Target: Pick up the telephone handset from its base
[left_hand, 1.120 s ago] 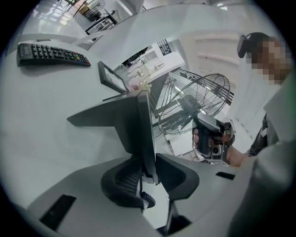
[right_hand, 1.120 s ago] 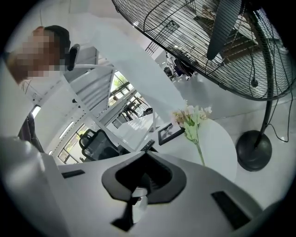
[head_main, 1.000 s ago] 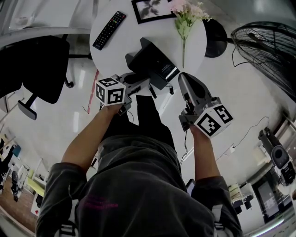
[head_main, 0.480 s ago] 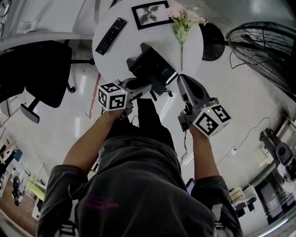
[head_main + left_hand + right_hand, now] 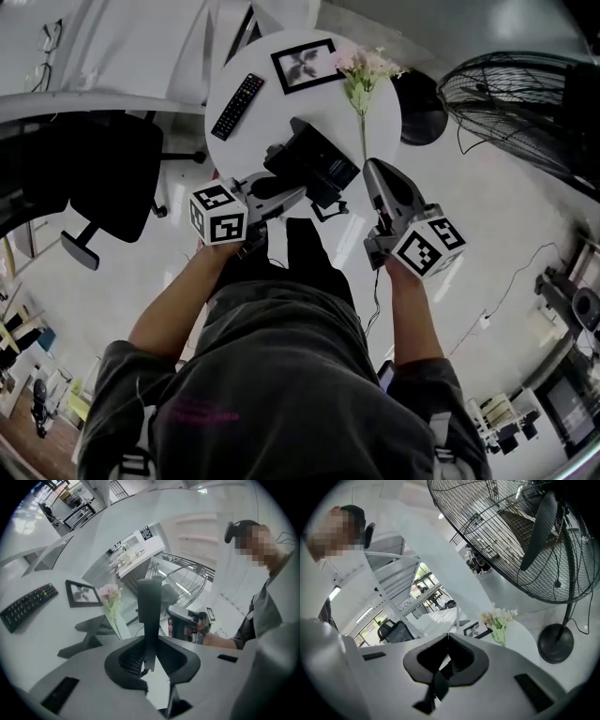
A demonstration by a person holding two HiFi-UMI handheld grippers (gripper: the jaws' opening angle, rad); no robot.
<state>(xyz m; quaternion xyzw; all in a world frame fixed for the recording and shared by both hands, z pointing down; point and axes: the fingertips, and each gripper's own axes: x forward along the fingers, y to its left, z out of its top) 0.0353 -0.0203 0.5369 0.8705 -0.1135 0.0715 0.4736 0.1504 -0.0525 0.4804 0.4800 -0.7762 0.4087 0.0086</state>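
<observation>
The dark telephone handset (image 5: 265,185) hangs above the near edge of the round white table (image 5: 251,141), lifted clear of the black phone base (image 5: 317,159). My left gripper (image 5: 286,187) is shut on it. In the left gripper view the handset (image 5: 149,606) stands as an upright dark bar pinched between the jaws (image 5: 151,641), with the base (image 5: 89,637) on the table behind. My right gripper (image 5: 371,169) hovers just right of the base, jaws together with nothing in them; in the right gripper view its tips (image 5: 448,637) meet in a thin line.
On the table lie a black remote (image 5: 237,105), a framed picture (image 5: 305,64) and a sprig of pink flowers (image 5: 361,70). A large standing fan (image 5: 525,103) is at the right, a black office chair (image 5: 94,178) at the left. A person stands in the background of both gripper views.
Both grippers have risen, the left more, carrying the handset up and away from the base. The table now looks smaller and farther below.
</observation>
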